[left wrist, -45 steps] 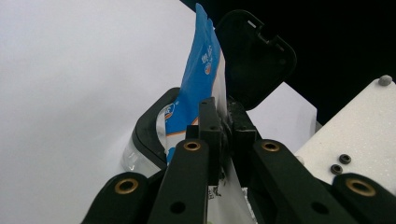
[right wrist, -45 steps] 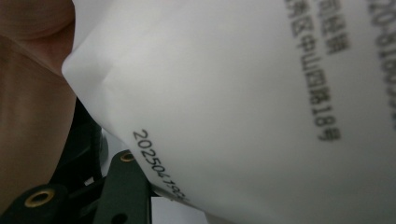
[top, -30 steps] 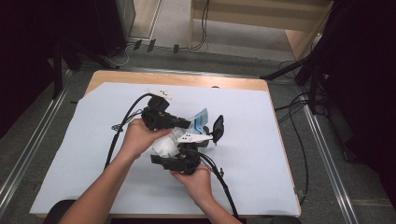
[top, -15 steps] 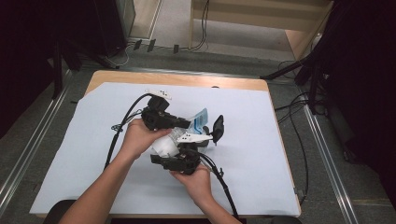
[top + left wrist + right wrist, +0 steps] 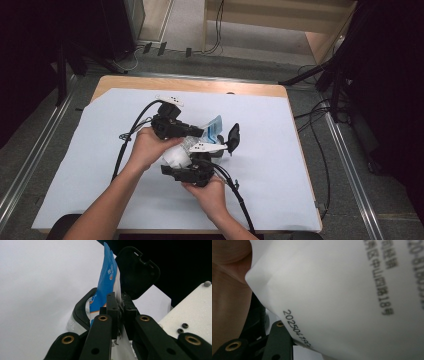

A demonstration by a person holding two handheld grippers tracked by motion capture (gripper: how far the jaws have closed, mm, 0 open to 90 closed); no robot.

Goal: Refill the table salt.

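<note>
A white and blue wipes pack [image 5: 176, 156] is held above the sheet between both hands. My left gripper [image 5: 202, 133] is shut on the pack's blue and white film flap [image 5: 106, 282], which stands up between its jaws. Behind the flap the pack's black flip lid [image 5: 137, 272] hangs open over a black frame. My right gripper [image 5: 200, 162] comes from below and grips the pack's body. In the right gripper view the pack's white printed side [image 5: 349, 295] lies right against the camera and hides the fingertips.
A pale sheet [image 5: 300, 165] covers the wooden table [image 5: 200, 85]. Black cables [image 5: 127, 135] trail from both grippers across it. The person's left hand [image 5: 227, 290] sits next to the pack. Floor rails and cables run on both sides of the table.
</note>
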